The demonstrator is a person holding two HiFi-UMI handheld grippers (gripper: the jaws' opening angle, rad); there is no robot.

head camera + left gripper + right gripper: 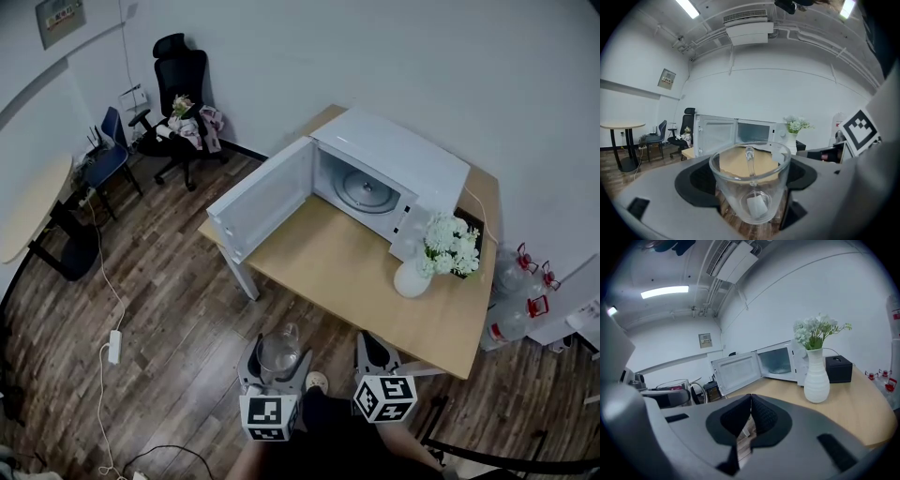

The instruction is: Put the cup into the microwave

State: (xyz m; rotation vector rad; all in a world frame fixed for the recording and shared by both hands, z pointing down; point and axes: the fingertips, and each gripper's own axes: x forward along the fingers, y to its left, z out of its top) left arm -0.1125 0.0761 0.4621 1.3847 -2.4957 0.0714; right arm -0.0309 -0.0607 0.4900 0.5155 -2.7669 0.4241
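A clear glass cup (750, 185) with a handle sits upright between the pads of my left gripper (751, 187), which is shut on it. In the head view the cup (278, 353) and left gripper (277, 361) hang over the floor, short of the table's front edge. My right gripper (373, 354) is beside it, its jaws (749, 420) shut with nothing between them. The white microwave (380, 184) stands on the wooden table (347, 272), its door (262, 200) swung wide open to the left and the turntable (364, 192) visible inside. The cup (679, 391) also appears at the left of the right gripper view.
A white vase of white flowers (433, 255) stands on the table right of the microwave, with a black box (476, 231) behind it. An office chair (183, 94) and a blue chair (111, 150) are at the back left. Water bottles (521, 300) stand right of the table.
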